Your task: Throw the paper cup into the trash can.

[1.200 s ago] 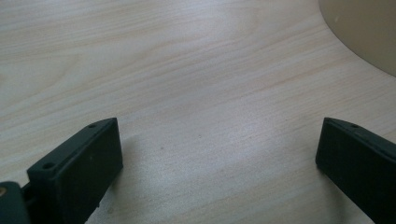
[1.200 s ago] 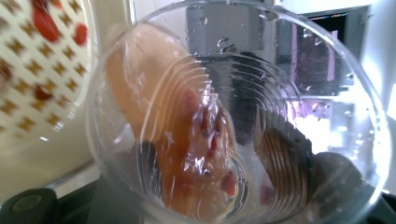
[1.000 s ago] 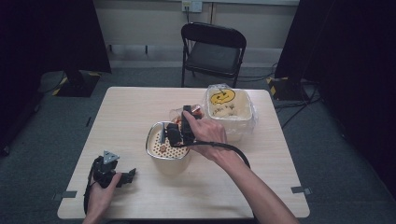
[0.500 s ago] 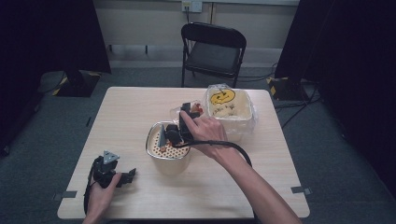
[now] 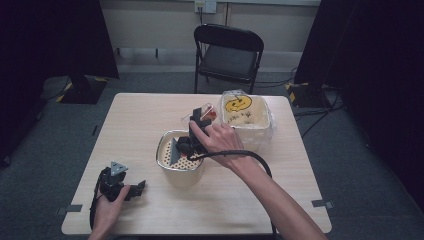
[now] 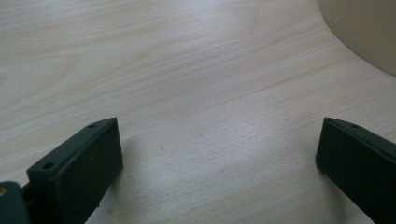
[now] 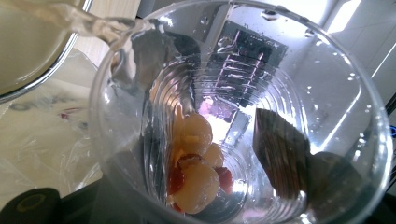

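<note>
On the light wooden surface (image 5: 150,120) a cream strainer pot with a perforated insert (image 5: 181,162) stands near the middle, and just behind and to its right sits a cream tub lined with a clear bag bearing a yellow smiley face (image 5: 247,120). A black folding chair (image 5: 227,55) stands beyond the far edge. The right claw (image 5: 197,131) is closed around a clear plastic cup (image 5: 202,114), held tipped on its side above the strainer pot's far rim, between pot and tub. In the right gripper view the cup (image 7: 243,116) holds a few pale round pieces with red bits (image 7: 198,163), possibly fruit, lying against its wall. The left claw (image 5: 131,189) rests on the surface at the near left, well apart from the pot, its jaws spread wide with nothing between them.
</note>
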### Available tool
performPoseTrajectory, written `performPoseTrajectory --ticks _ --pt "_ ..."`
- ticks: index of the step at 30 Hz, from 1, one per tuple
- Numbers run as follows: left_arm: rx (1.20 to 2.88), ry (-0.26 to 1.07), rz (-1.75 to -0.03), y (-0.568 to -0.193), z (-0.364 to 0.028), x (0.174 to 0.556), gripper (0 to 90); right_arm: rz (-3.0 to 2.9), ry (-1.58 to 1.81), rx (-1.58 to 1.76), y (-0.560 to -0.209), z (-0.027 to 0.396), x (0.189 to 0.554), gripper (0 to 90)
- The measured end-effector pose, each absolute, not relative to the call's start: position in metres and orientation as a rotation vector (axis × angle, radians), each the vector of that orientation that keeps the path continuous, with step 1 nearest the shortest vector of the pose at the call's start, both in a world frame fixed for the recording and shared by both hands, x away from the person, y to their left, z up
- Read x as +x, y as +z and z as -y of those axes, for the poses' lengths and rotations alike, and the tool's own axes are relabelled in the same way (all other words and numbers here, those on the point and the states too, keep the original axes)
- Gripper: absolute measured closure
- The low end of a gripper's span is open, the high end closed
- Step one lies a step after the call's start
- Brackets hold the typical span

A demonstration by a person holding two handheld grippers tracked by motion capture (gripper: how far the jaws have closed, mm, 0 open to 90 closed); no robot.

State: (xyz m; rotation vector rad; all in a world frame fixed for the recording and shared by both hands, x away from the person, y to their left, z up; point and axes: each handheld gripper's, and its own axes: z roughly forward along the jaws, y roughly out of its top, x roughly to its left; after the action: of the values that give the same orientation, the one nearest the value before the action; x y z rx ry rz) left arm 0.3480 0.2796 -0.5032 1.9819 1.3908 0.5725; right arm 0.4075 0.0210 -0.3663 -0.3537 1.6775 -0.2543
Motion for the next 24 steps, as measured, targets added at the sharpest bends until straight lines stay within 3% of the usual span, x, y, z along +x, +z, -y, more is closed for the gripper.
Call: performPoseTrajectory --ticks 24 --pt "1.982 0.572 -1.391 -0.503 -0.280 0.348 0.0 -1.374 -0.460 -0.603 -0.381 -0.021 0.401 50.6"
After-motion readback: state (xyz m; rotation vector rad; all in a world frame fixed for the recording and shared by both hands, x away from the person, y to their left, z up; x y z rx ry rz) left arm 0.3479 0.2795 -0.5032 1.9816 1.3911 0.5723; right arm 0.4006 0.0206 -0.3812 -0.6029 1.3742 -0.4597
